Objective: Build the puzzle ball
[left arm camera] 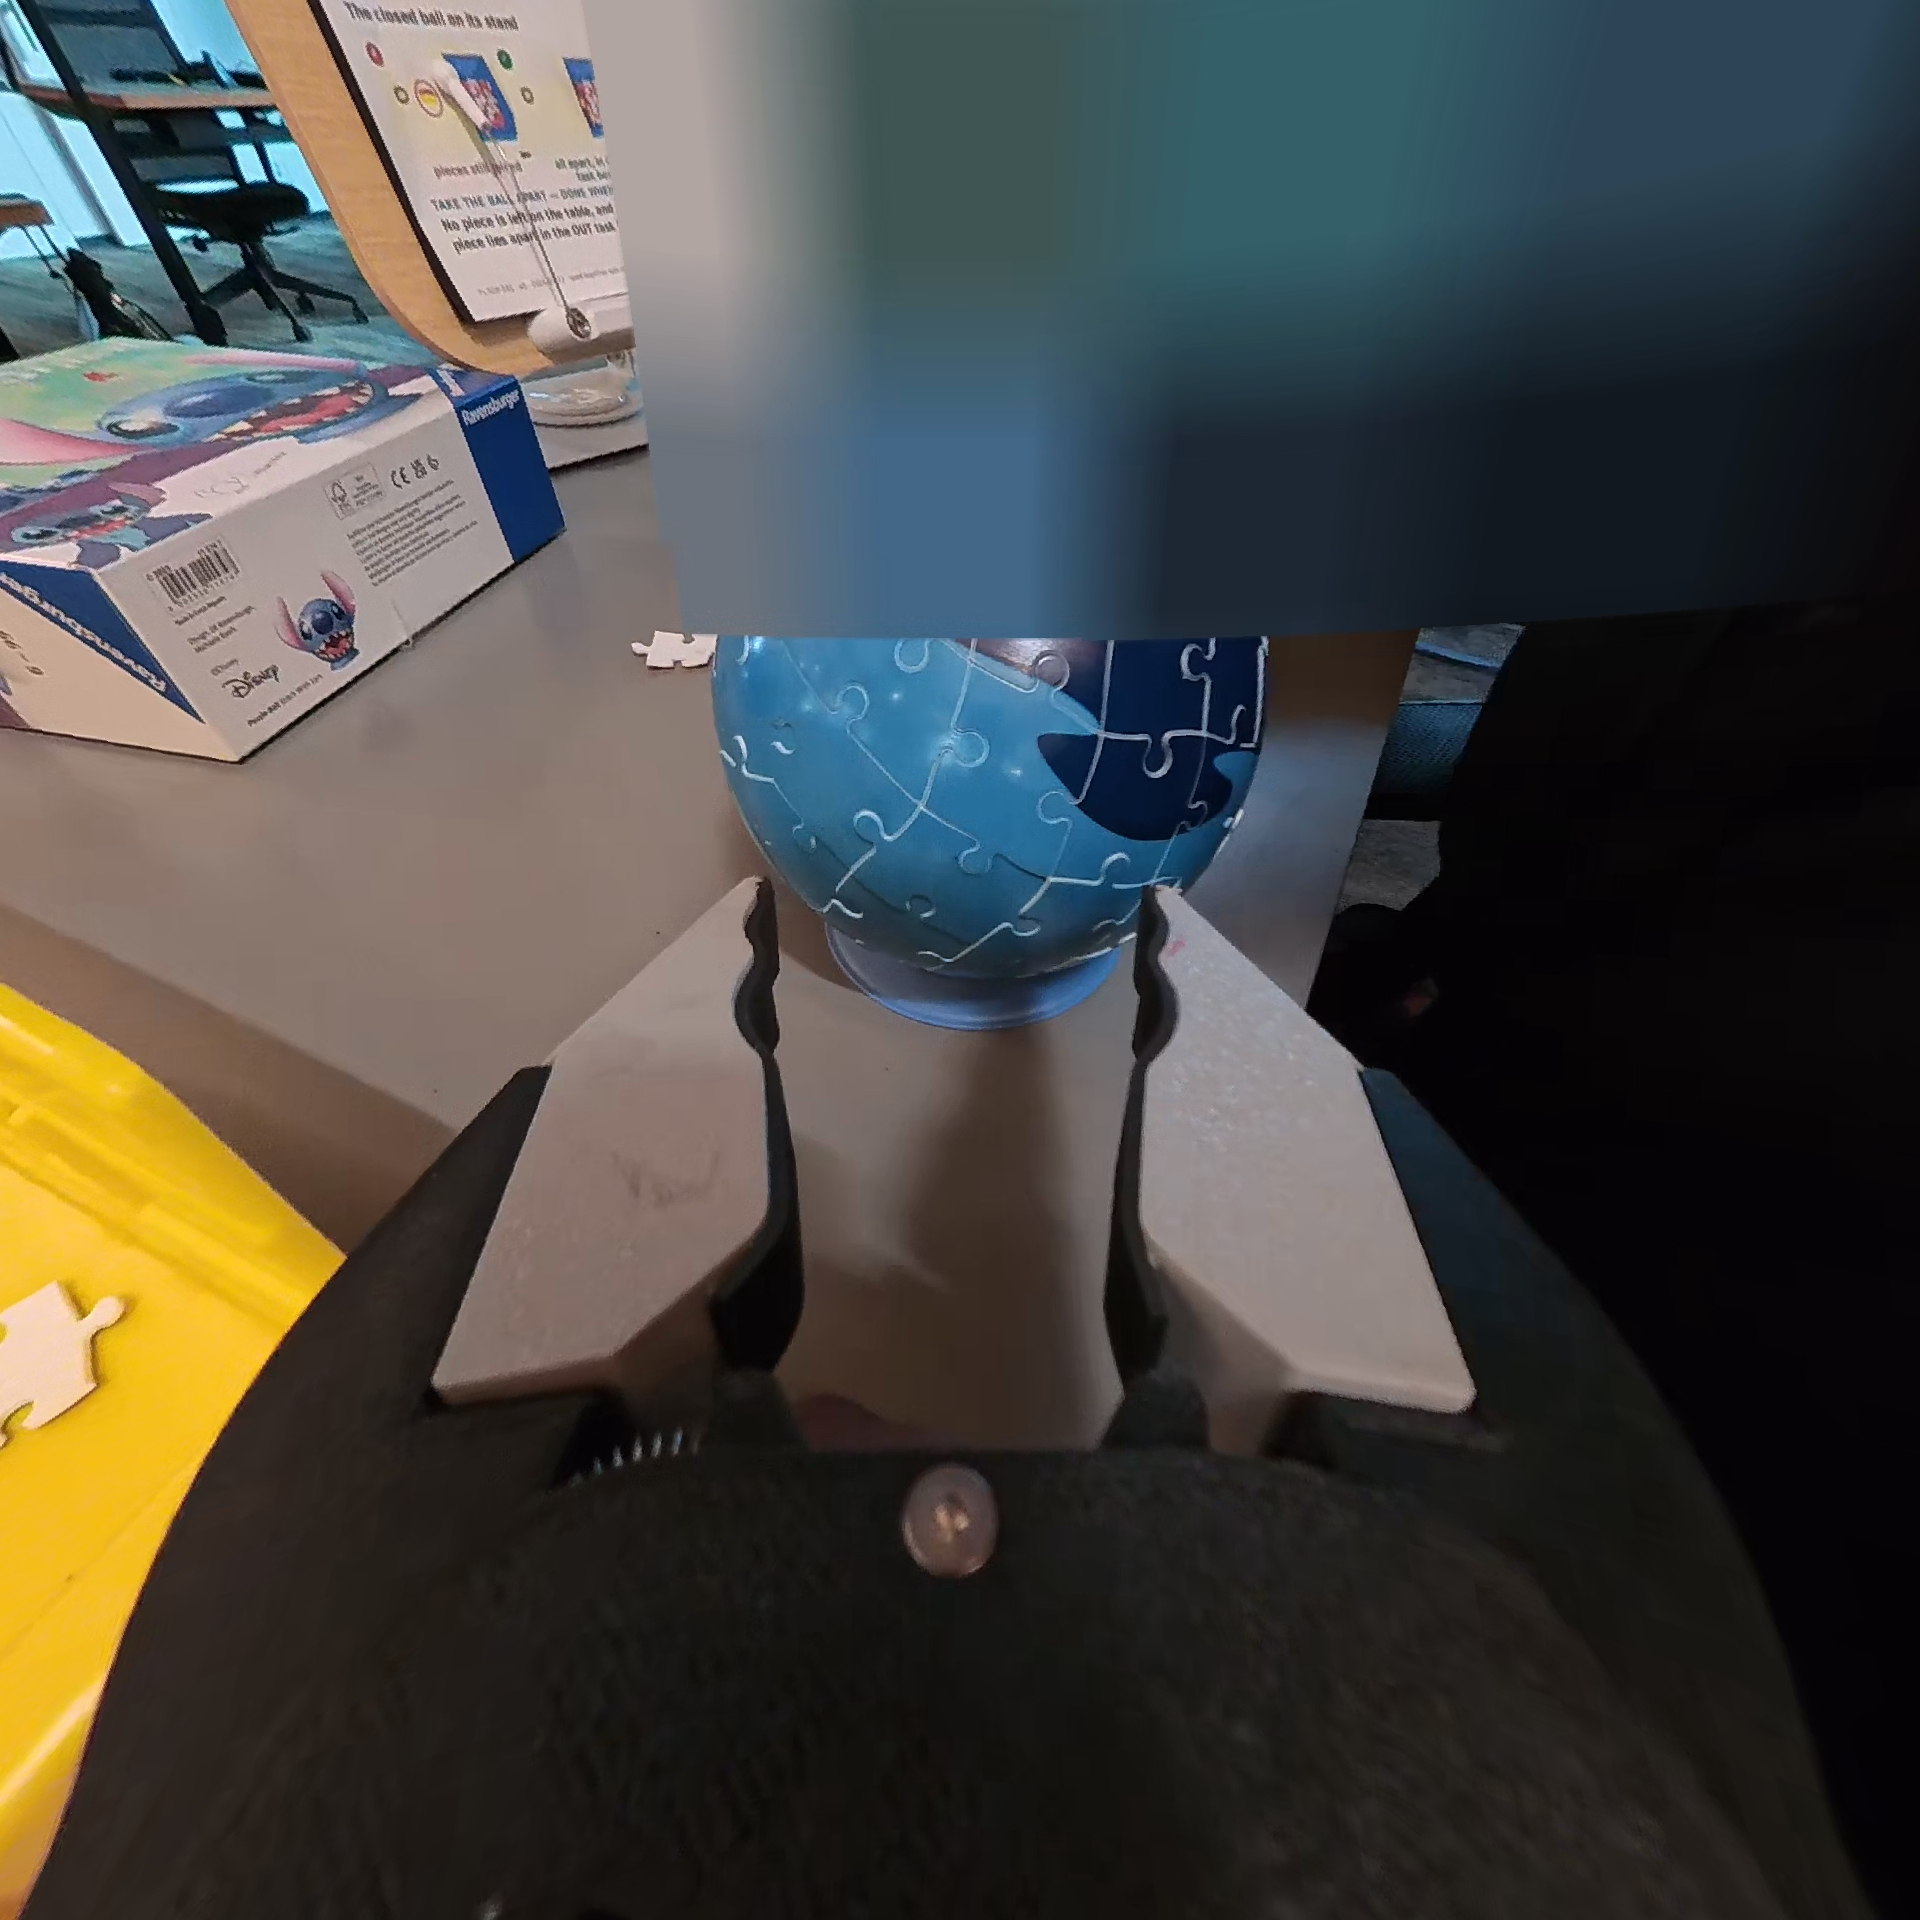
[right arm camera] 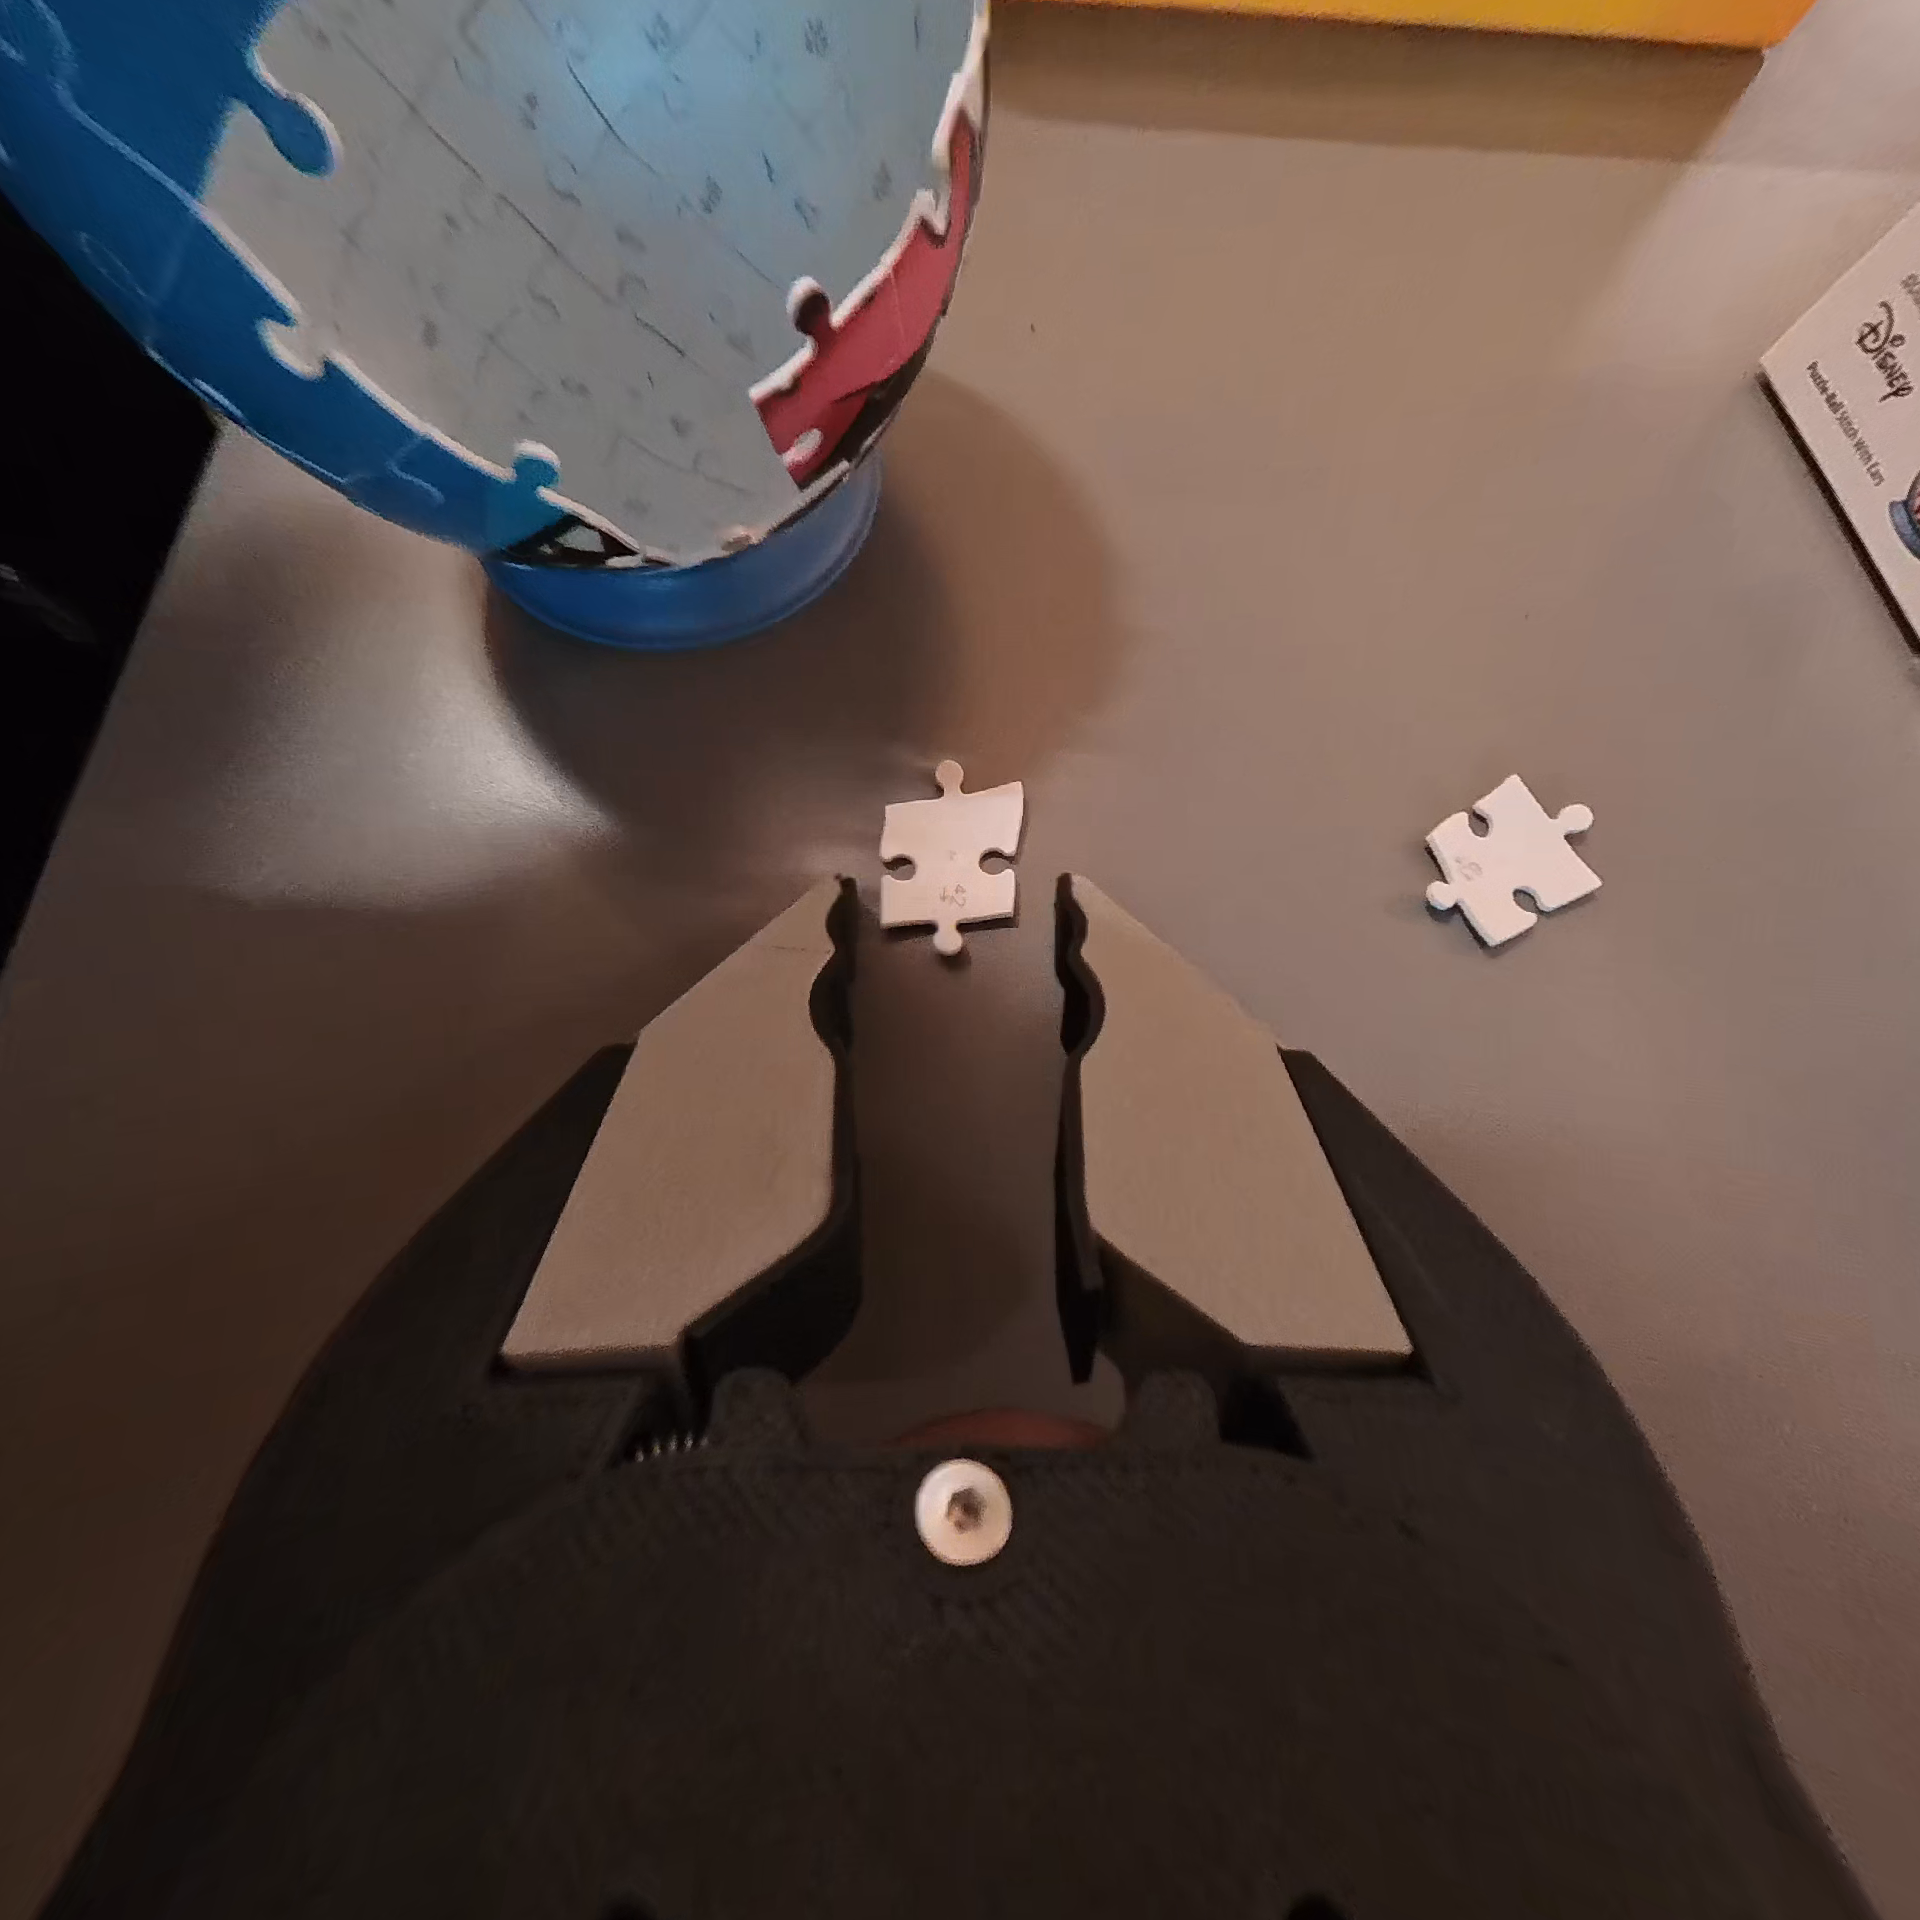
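Note:
The blue puzzle ball (left arm camera: 966, 800) stands on its blue ring stand (left arm camera: 977, 987) on the grey table. My left gripper (left arm camera: 954, 904) is open and empty, its fingertips at either side of the ball's lower part, just short of it. In the right wrist view the ball (right arm camera: 312, 343) has a gap that shows its pale inside (right arm camera: 582, 260). My right gripper (right arm camera: 954, 899) is open and empty, just before a white face-down puzzle piece (right arm camera: 951, 857) on the table. A second white piece (right arm camera: 1512, 860) lies to the right.
The puzzle's box (left arm camera: 260, 520) lies at the left, its corner also showing in the right wrist view (right arm camera: 1860, 416). A yellow tray (left arm camera: 114, 1299) with a white piece (left arm camera: 47, 1351) is at the near left. An instruction sheet on a stand (left arm camera: 499, 156) is behind. Another loose piece (left arm camera: 675, 649) lies beside the ball.

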The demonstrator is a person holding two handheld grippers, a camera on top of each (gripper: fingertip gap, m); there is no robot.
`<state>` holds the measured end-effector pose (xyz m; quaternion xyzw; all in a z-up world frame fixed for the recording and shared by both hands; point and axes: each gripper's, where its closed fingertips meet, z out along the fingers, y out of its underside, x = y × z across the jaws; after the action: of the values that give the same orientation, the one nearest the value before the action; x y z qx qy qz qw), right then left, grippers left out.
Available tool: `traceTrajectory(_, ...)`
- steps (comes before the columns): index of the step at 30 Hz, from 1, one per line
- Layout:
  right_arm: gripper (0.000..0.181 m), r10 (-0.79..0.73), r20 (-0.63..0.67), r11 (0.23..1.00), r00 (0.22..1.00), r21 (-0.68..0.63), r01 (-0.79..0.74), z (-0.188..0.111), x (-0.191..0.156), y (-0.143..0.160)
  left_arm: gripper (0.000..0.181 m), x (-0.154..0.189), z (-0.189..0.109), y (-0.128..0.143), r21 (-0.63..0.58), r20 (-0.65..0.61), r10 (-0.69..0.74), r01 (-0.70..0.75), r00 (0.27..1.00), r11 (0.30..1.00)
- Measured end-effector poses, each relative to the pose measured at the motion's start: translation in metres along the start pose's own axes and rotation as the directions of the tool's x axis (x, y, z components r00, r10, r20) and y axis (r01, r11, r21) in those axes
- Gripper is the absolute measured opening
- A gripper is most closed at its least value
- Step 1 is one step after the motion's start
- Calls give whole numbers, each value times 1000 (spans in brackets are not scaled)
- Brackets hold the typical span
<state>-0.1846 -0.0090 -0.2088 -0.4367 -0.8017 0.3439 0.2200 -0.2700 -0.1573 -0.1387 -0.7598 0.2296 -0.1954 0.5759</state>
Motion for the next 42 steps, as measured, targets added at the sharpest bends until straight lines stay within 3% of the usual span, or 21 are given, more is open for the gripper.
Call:
traceTrajectory(6, 36, -20, -24, 1000, 1000, -5, 19, 4, -1, -2, 67, -1, 0, 0, 1, 26, 20, -20, 999, 1000)
traceTrajectory(9, 24, -14, -18, 1000, 1000, -6, 14, 4, -1, -2, 67, -1, 0, 0, 2, 34, 27, -27, 999, 1000)
traceTrajectory(21, 23, -27, -47, 999, 999, 30, 29, 0, 1, -9, 67, -2, 0, 0, 1, 23, 7, -7, 1000, 1000)
traceTrajectory(24, 23, -31, -73, 998, 997, 56, 35, -8, 5, -15, 73, -4, -5, -6, 47, 4, -36, 36, 999, 998)
traceTrajectory(29, 23, -49, -129, 993, 990, 105, 63, -26, 9, -28, 58, -21, -33, -33, 252, 4, -253, 244, 967, 936)
traceTrajectory(32, 23, -75, -149, 989, 986, 119, 93, -35, 8, -38, 57, -34, -51, -58, 284, 89, -327, 291, 941, 914)
traceTrajectory(37, 23, -156, -167, 978, 974, 115, 176, -55, 5, -67, 49, -52, -52, -112, 123, 312, -234, 205, 921, 971)
traceTrajectory(39, 23, -198, -196, 969, 960, 107, 222, -62, 6, -78, 49, -48, -34, -132, 47, 264, -211, 206, 941, 977)
traceTrajectory(42, 23, -242, -236, 956, 941, 110, 273, -72, 7, -94, 48, -40, 1, -153, -26, 64, -356, 358, 932, 933)
